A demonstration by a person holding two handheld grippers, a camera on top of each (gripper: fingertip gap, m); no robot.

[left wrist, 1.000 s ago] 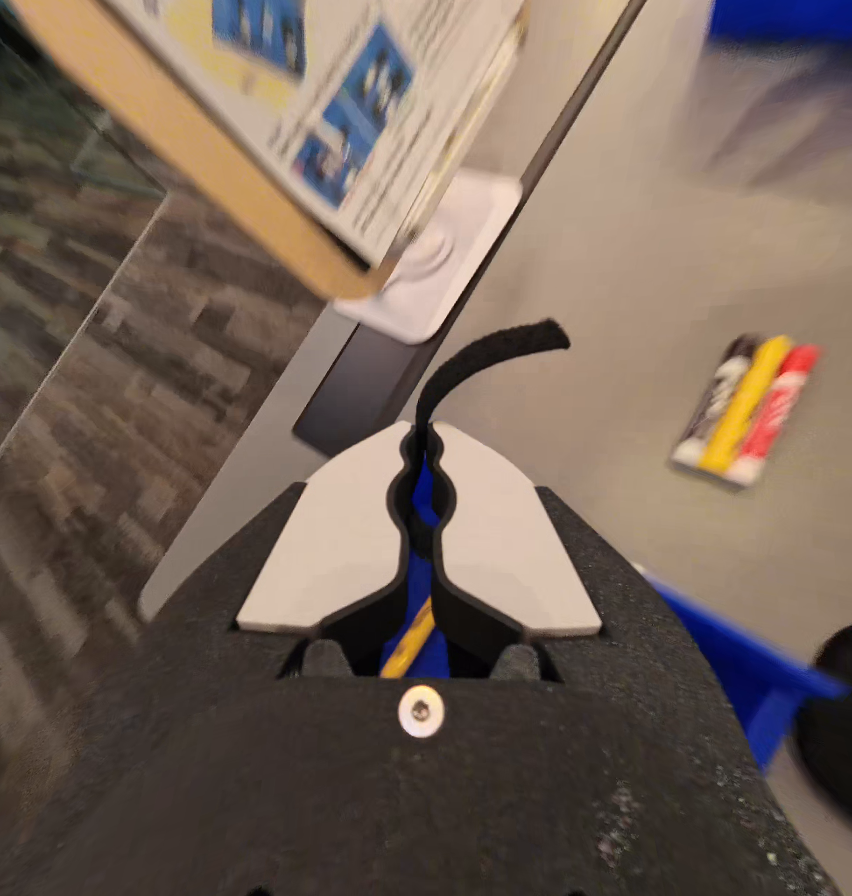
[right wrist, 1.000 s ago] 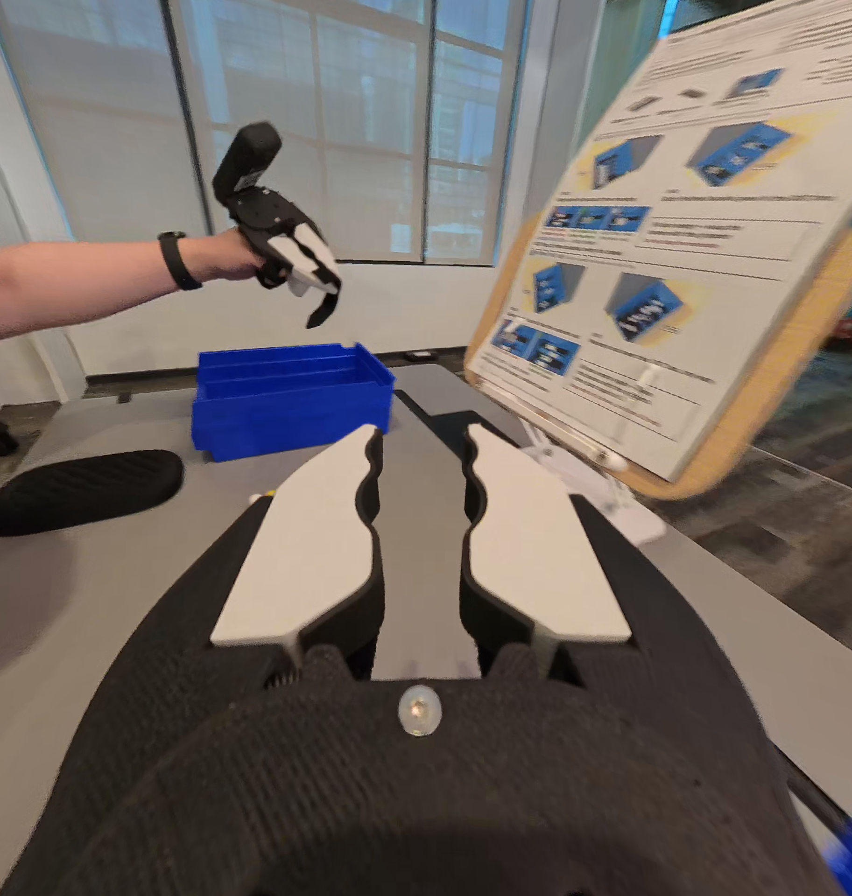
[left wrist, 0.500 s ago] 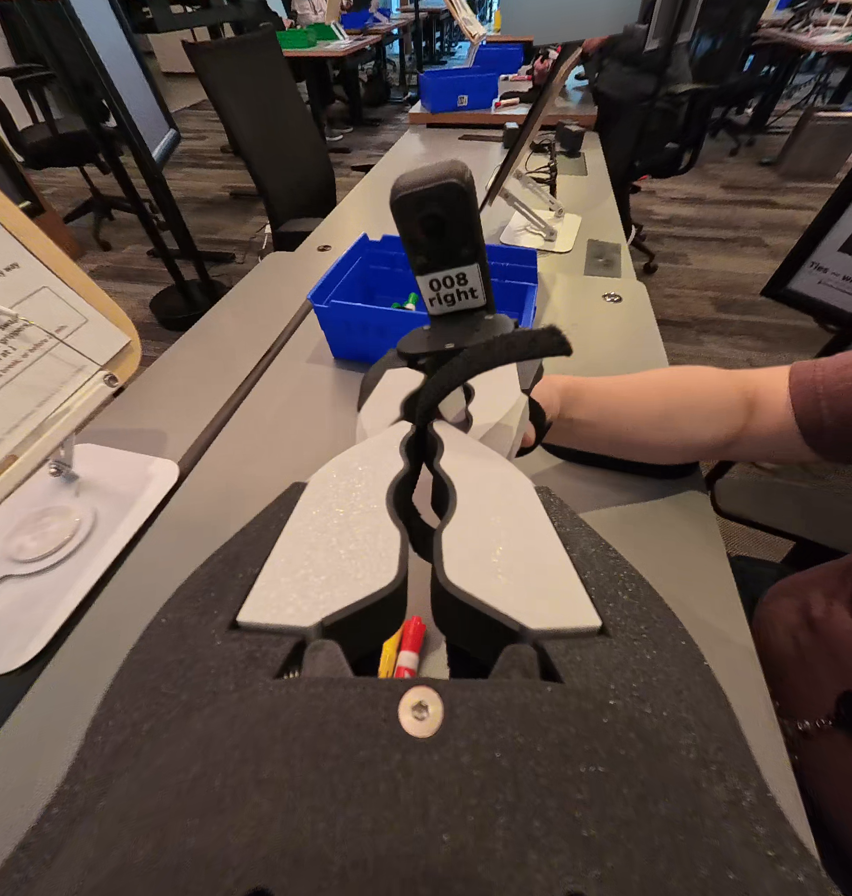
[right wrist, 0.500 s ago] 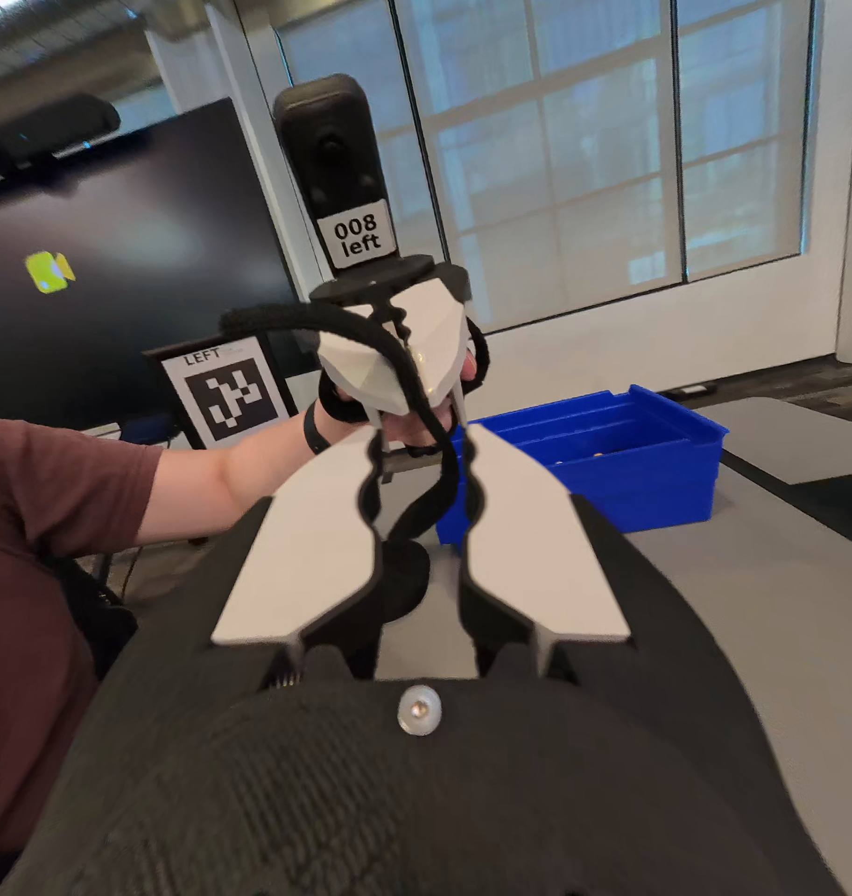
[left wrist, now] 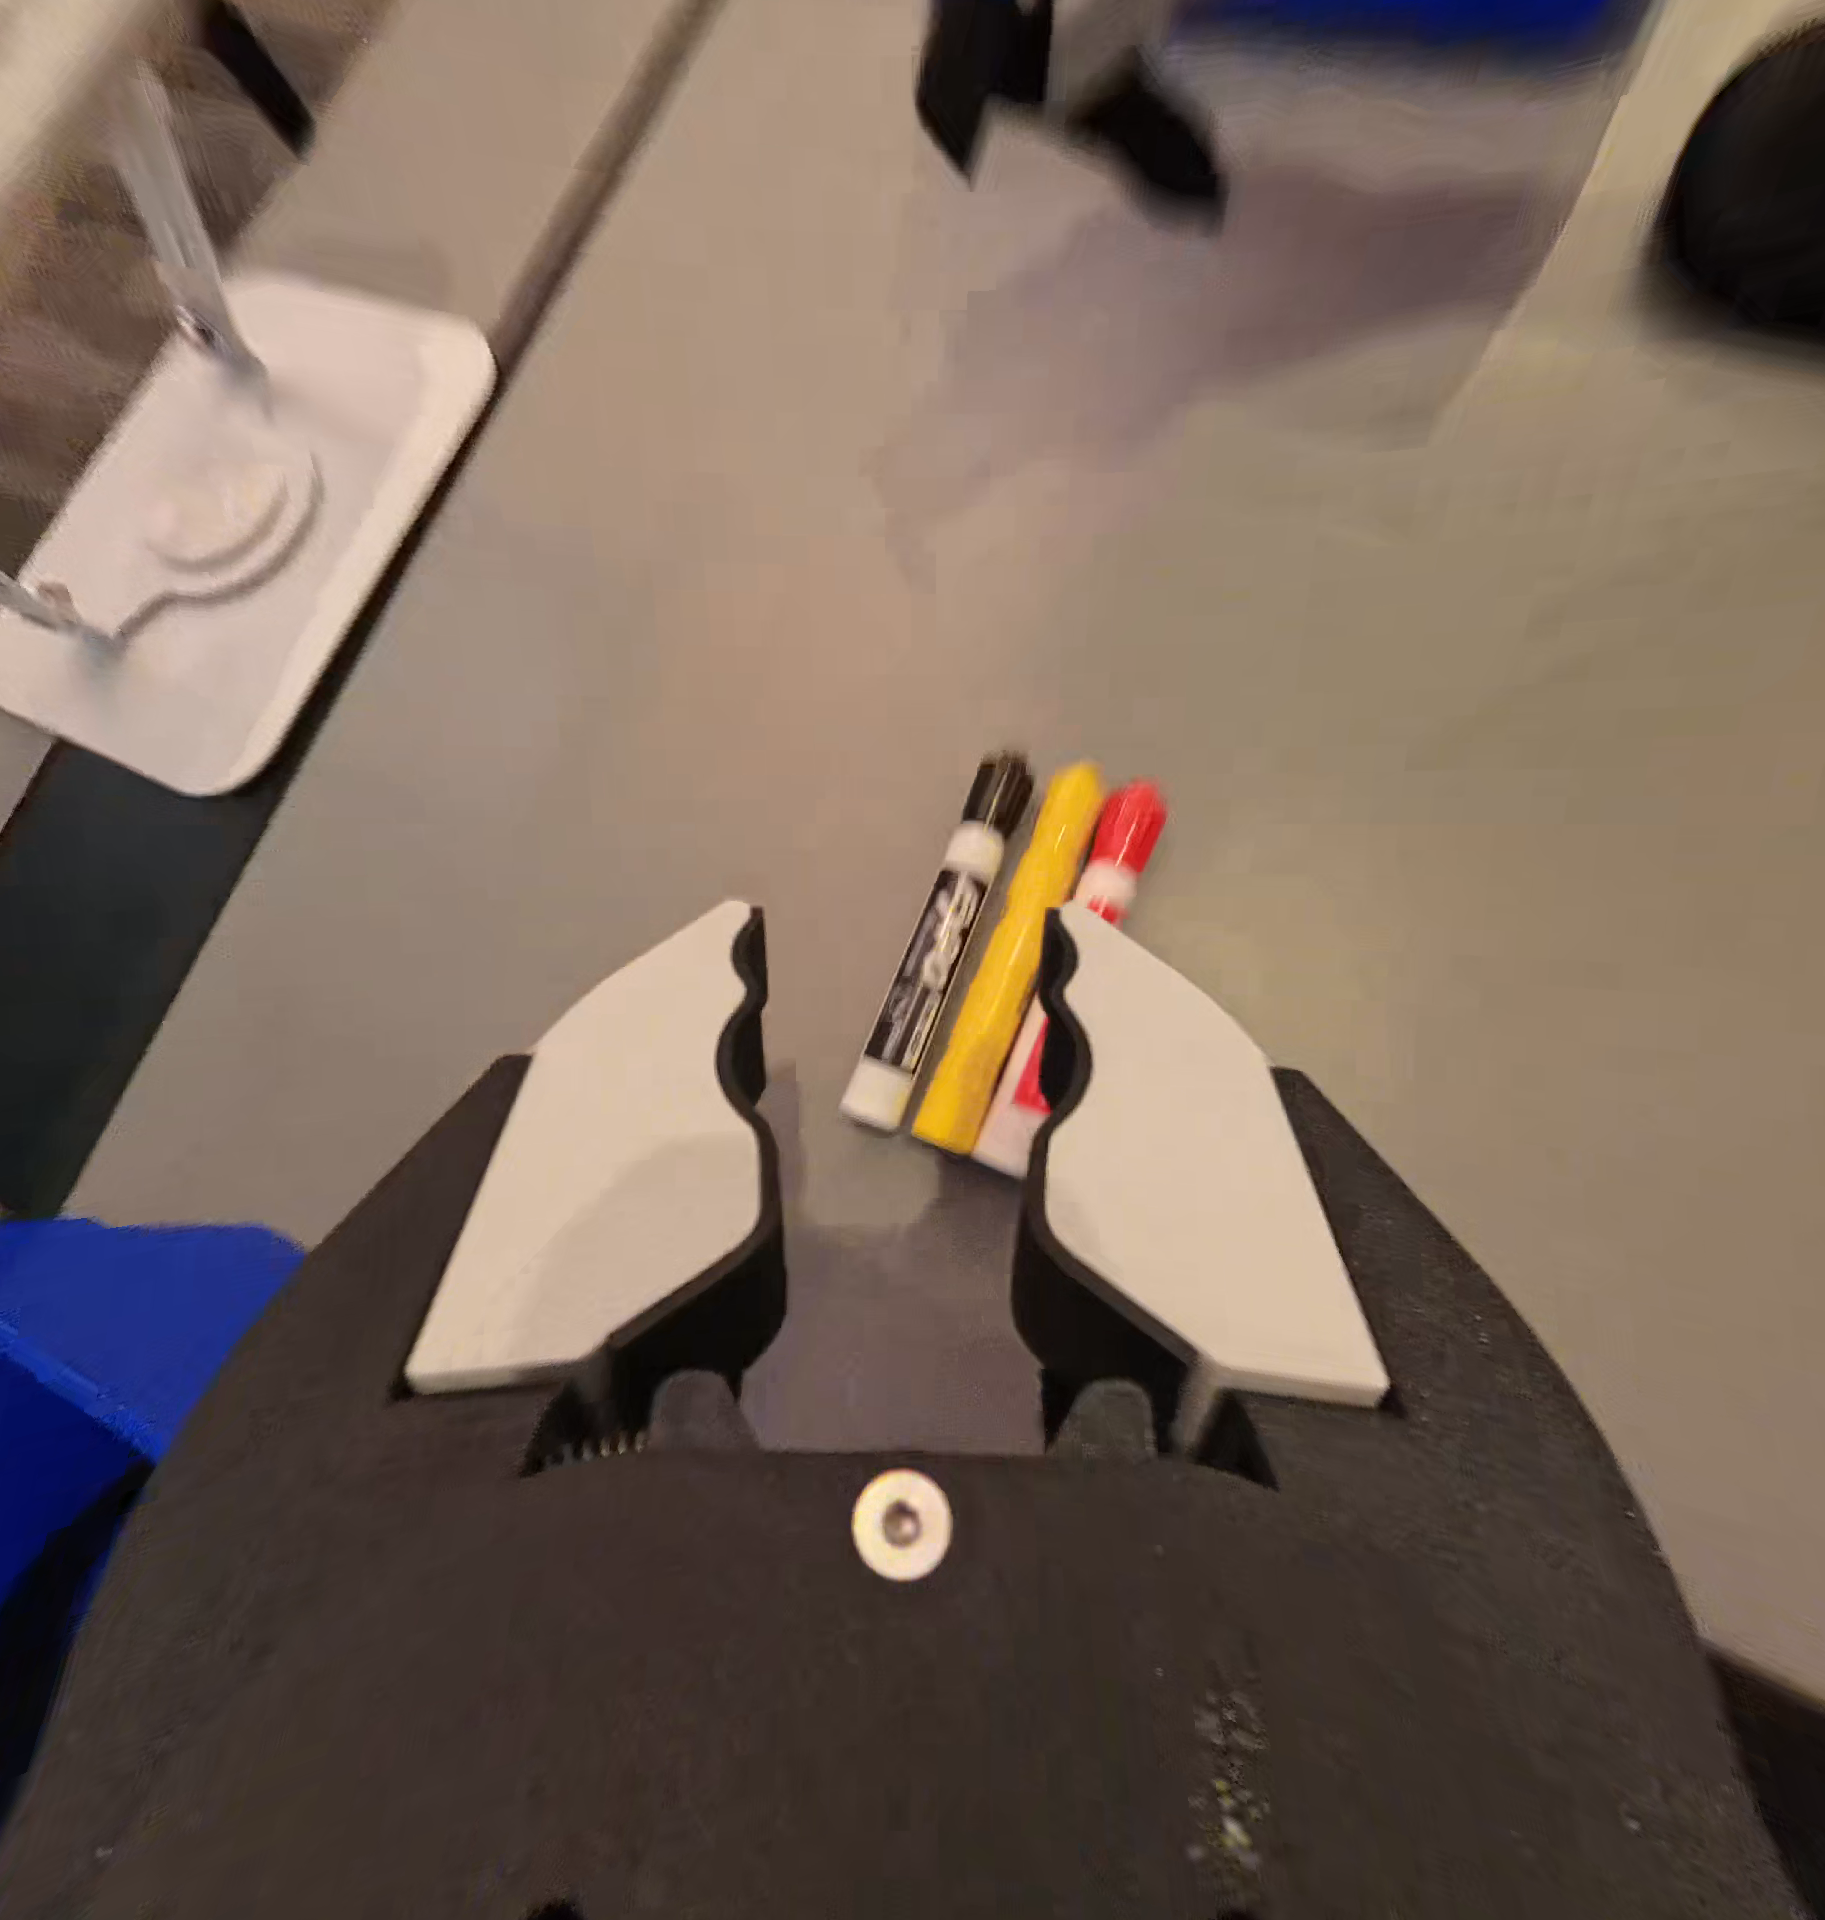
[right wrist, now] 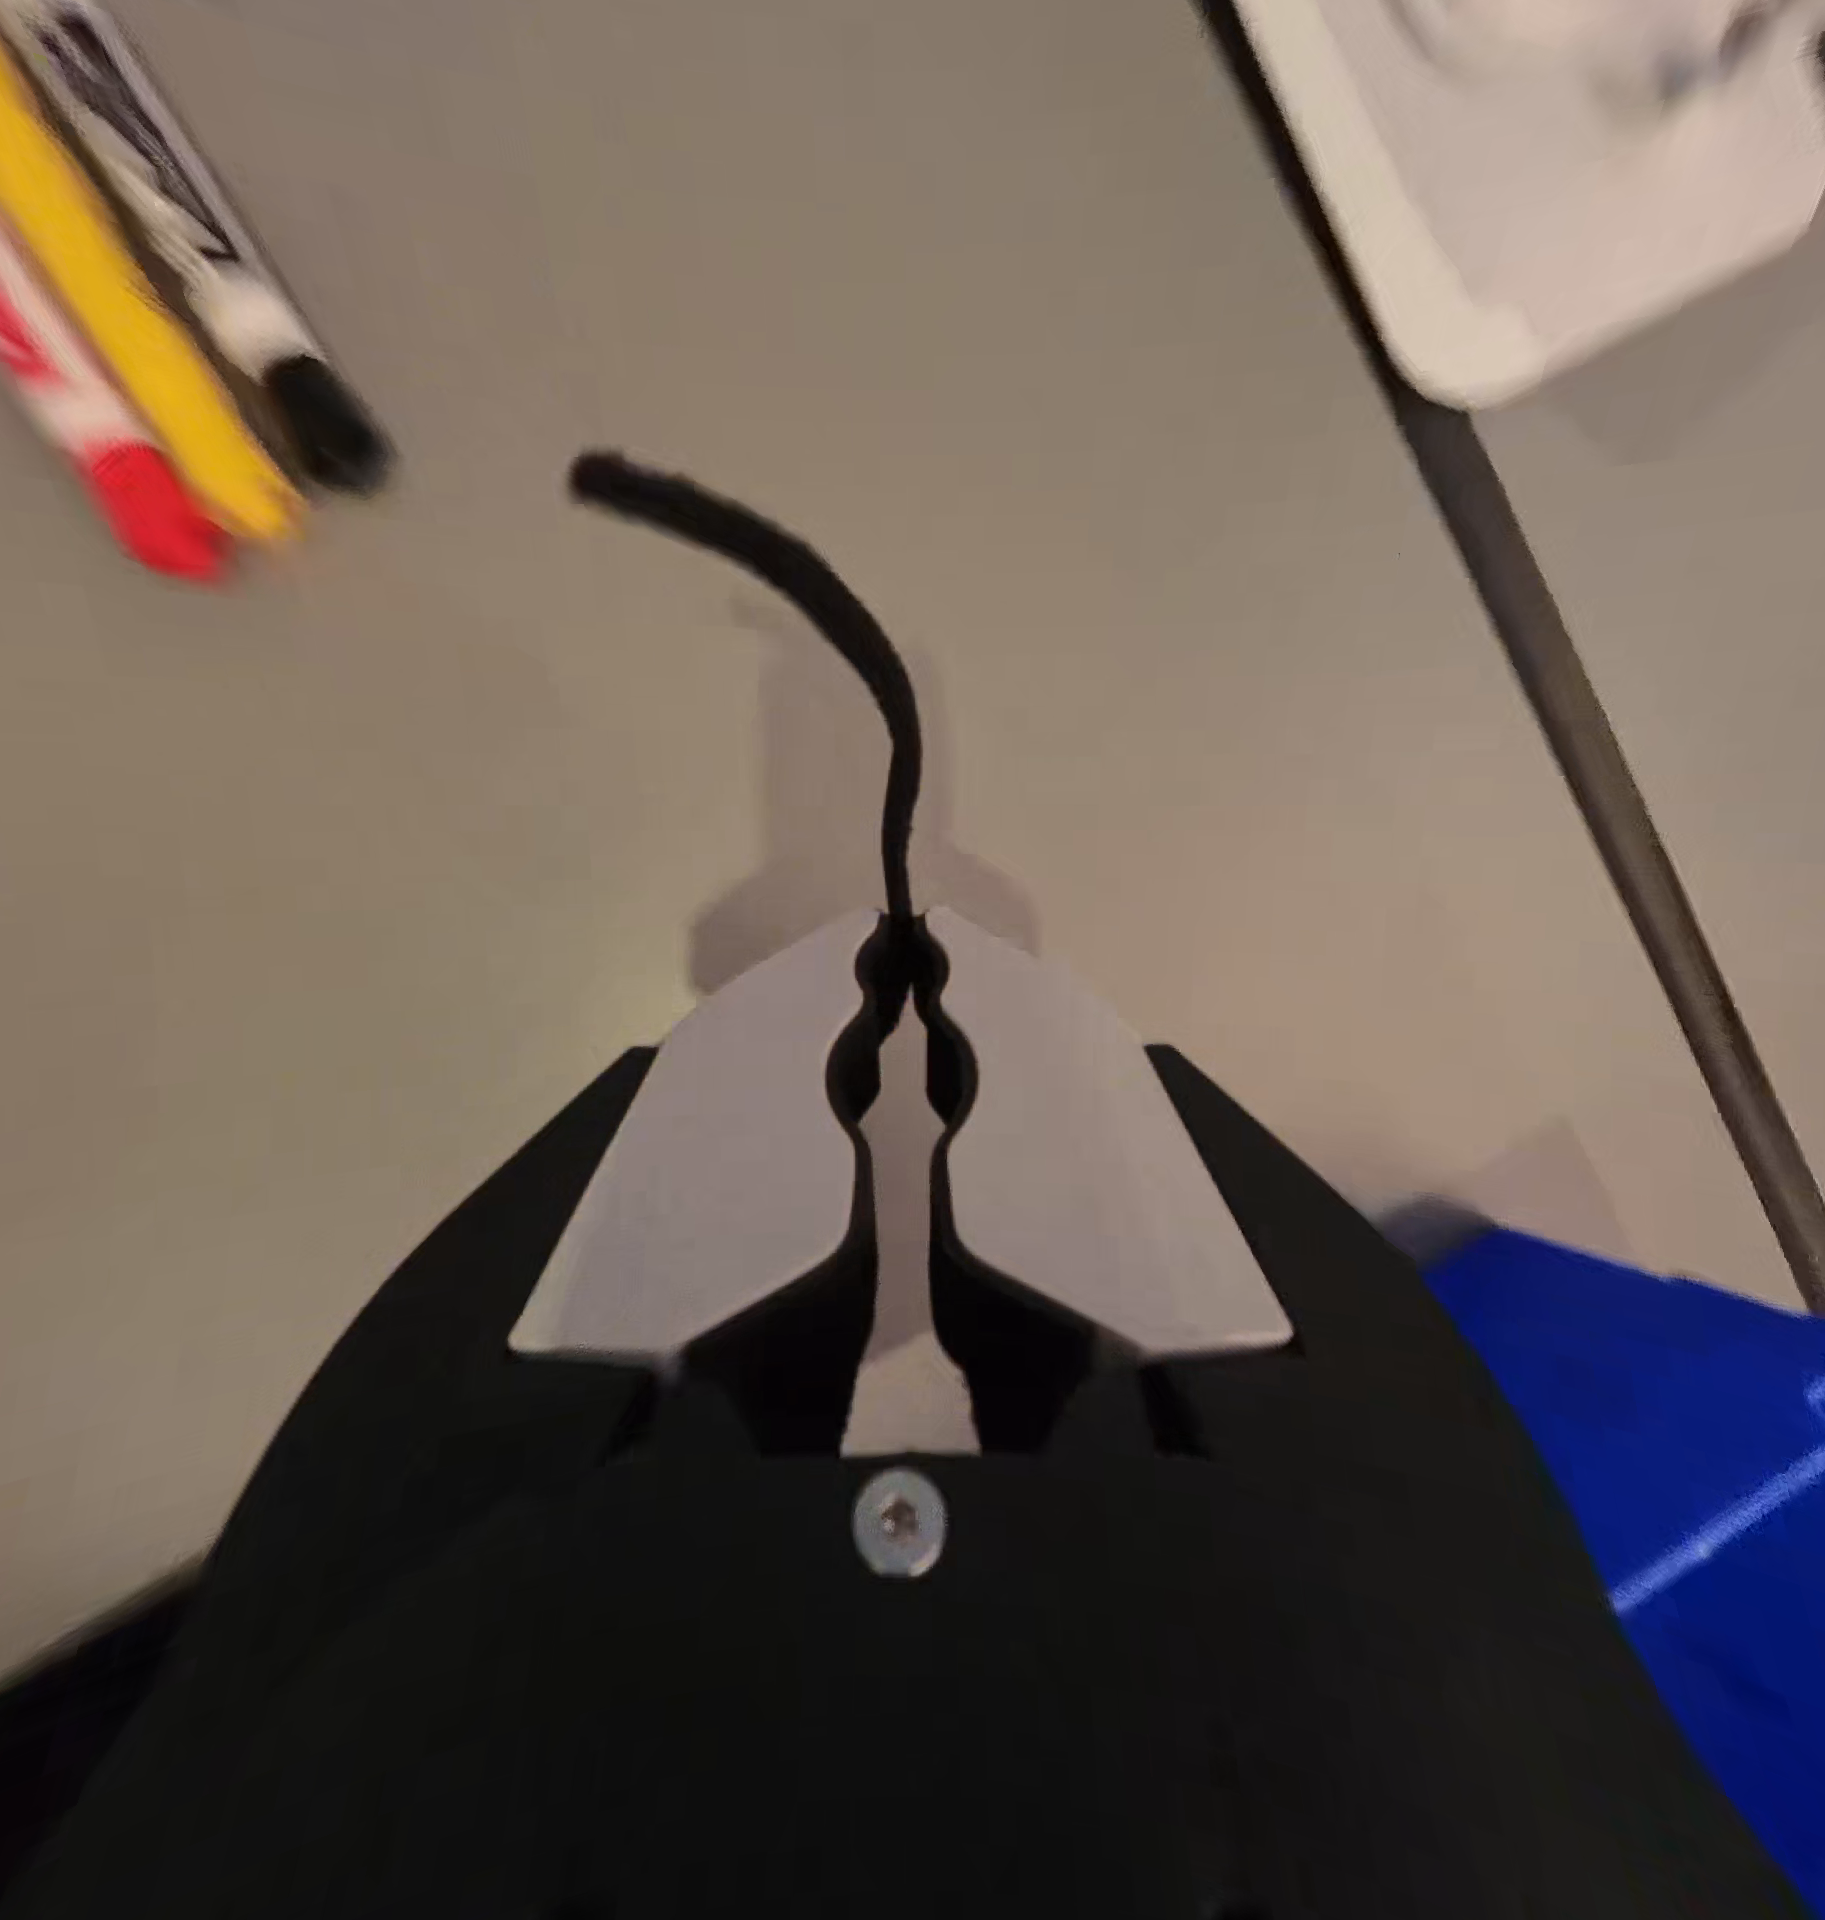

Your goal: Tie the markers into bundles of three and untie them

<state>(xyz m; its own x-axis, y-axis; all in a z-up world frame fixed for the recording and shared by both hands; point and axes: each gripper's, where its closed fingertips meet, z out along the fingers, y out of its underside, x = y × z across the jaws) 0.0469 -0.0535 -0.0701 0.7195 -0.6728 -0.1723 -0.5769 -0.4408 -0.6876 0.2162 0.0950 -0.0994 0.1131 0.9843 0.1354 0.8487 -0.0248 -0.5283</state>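
Three markers lie side by side on the grey table [left wrist: 1303, 675]: a black-capped one [left wrist: 934, 961], a yellow one [left wrist: 1022, 956] and a red one [left wrist: 1121, 842]. My left gripper [left wrist: 903, 925] is open above their near ends, and nothing is pressed between its pads. My right gripper [right wrist: 903, 914] is shut on a black strap [right wrist: 814, 603], which curves up and to the left out of its fingertips. The markers also show in the right wrist view [right wrist: 108, 281], at the upper left, apart from the strap. The right gripper shows blurred at the top of the left wrist view [left wrist: 1064, 94].
A white stand base [left wrist: 233, 520] sits at the left by the table's dark edge strip; it also shows in the right wrist view [right wrist: 1573, 177]. A blue bin [left wrist: 77, 1340] is at the lower left, and in the right wrist view [right wrist: 1656, 1507] at the lower right. A black rounded object [left wrist: 1781, 177] lies far right. The left gripper's tips are roughly 25 cm from the right gripper's.
The strap passed from my left gripper to my right one: the left opened and let go, the right shut on it. Both grippers then swung down towards the table and markers.
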